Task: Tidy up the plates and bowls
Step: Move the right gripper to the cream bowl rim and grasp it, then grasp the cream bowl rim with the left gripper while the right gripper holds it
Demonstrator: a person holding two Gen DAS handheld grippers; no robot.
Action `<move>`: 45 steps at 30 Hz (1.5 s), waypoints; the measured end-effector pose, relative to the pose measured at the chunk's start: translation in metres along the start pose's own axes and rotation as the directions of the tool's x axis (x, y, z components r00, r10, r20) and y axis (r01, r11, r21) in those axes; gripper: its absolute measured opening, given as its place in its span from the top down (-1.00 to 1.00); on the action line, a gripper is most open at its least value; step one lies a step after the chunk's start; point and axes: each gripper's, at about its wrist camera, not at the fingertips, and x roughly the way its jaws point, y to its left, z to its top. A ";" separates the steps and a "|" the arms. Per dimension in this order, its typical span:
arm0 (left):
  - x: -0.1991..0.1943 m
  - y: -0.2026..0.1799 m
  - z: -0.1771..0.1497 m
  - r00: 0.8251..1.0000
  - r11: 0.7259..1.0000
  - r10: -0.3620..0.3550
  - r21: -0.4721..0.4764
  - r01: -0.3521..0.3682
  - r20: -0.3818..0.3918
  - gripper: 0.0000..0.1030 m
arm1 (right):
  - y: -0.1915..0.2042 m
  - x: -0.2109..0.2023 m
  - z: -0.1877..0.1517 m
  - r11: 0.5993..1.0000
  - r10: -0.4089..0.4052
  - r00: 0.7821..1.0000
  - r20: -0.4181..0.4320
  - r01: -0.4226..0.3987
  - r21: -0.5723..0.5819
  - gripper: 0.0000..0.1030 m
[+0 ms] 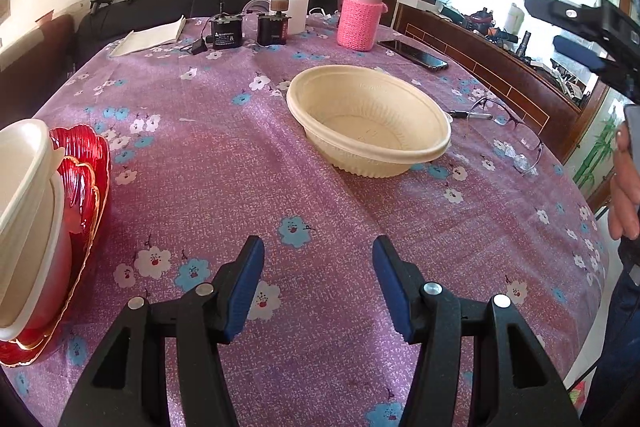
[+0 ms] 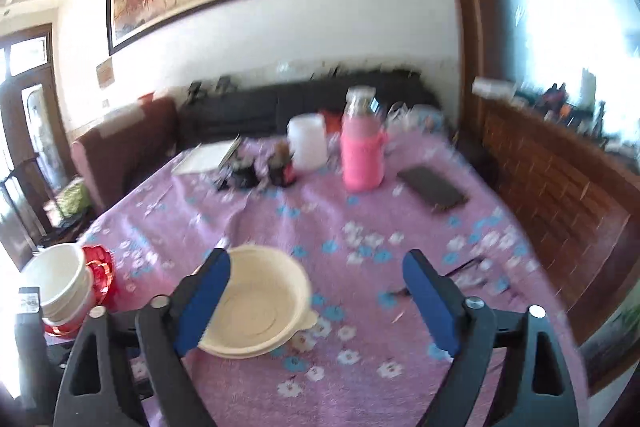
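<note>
The cream disposable bowl point(image 1: 369, 121) sits alone mid-surface, well apart from the stacked cream bowls point(image 1: 28, 223) on red glass plates point(image 1: 86, 183). It looks light, thin and flexible; its rolled rim suits pinching. Left gripper point(image 1: 318, 283) and right gripper point(image 2: 316, 301) both have jaws spread, empty.

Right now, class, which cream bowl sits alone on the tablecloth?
The wide, ribbed cream bowl stands by itself mid-table. The other cream bowls are nested together on the red glass plates at the left edge.
</note>
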 end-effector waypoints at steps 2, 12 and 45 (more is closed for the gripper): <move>-0.001 0.000 0.000 1.000 1.000 -0.001 -0.001 0.001 0.004 -0.08 | 0.006 -0.016 -0.004 0.996 -0.081 0.995 0.063 0.082 -0.019 -0.99; -0.004 0.000 -0.001 1.000 1.000 -0.006 -0.002 0.006 0.013 -0.08 | -0.011 -0.006 -0.014 0.994 -0.014 0.999 -0.035 0.018 0.108 -0.96; 0.071 0.034 0.104 0.983 0.955 -0.148 -0.276 0.113 -0.111 0.44 | -0.023 0.114 -0.063 0.876 0.271 0.889 -0.369 -0.069 0.477 0.52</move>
